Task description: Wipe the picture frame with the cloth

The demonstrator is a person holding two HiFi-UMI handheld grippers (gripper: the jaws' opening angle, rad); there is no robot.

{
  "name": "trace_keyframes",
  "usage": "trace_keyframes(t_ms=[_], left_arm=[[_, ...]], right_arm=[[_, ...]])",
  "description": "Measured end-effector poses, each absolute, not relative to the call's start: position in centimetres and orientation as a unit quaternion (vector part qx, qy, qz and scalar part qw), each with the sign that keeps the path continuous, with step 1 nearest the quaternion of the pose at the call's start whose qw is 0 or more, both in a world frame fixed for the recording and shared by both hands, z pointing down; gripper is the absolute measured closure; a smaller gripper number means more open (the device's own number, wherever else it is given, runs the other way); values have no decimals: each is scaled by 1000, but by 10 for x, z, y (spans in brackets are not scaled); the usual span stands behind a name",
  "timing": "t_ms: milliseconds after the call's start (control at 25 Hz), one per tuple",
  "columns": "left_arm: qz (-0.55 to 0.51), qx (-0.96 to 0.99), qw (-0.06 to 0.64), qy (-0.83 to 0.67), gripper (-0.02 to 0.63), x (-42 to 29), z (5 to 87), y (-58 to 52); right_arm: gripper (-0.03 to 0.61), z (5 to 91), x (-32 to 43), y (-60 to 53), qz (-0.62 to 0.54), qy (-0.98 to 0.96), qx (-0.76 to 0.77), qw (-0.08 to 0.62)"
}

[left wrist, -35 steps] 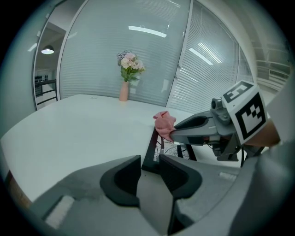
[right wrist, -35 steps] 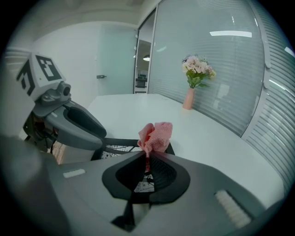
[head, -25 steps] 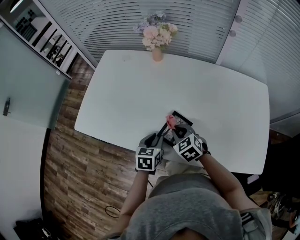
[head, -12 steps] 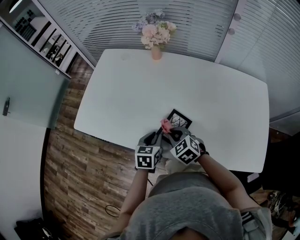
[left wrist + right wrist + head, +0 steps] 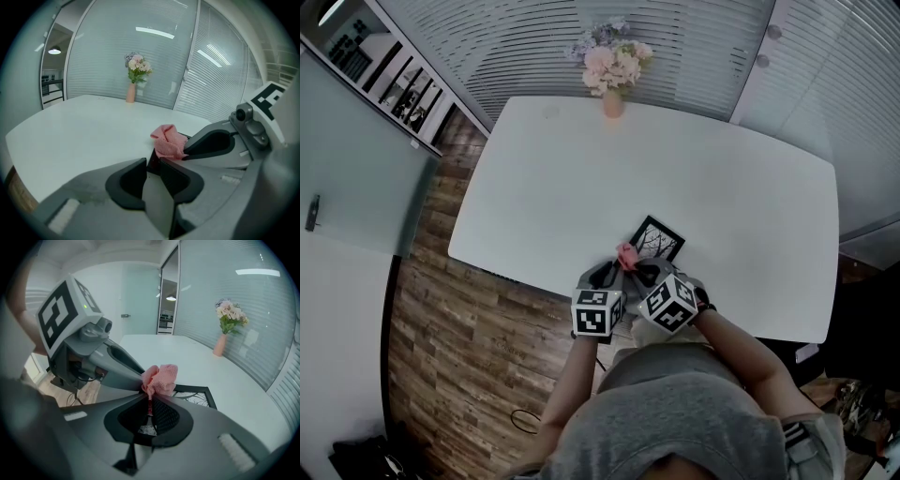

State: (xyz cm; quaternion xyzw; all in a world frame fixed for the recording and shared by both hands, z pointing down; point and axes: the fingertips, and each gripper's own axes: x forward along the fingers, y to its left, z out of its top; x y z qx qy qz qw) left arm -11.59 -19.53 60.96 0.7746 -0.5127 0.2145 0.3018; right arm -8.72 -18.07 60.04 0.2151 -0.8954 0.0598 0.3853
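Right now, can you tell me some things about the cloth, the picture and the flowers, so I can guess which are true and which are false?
1. The pink cloth is pinched in the jaws of the right gripper. True.
2. The picture frame hangs on a wall. False: it is on the white table, near the person's edge.
3. The vase of flowers stands upright at the table's far edge. True.
4. The vase stands right beside the picture frame. False: they are at opposite edges of the table, with bare tabletop between them.
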Motion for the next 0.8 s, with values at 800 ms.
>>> trace_keyframes(t_ms=[800], left_arm=[[218, 772, 302, -515, 529, -116, 610, -195]], right_arm=[[551, 570, -66, -198, 74, -899, 266, 339]])
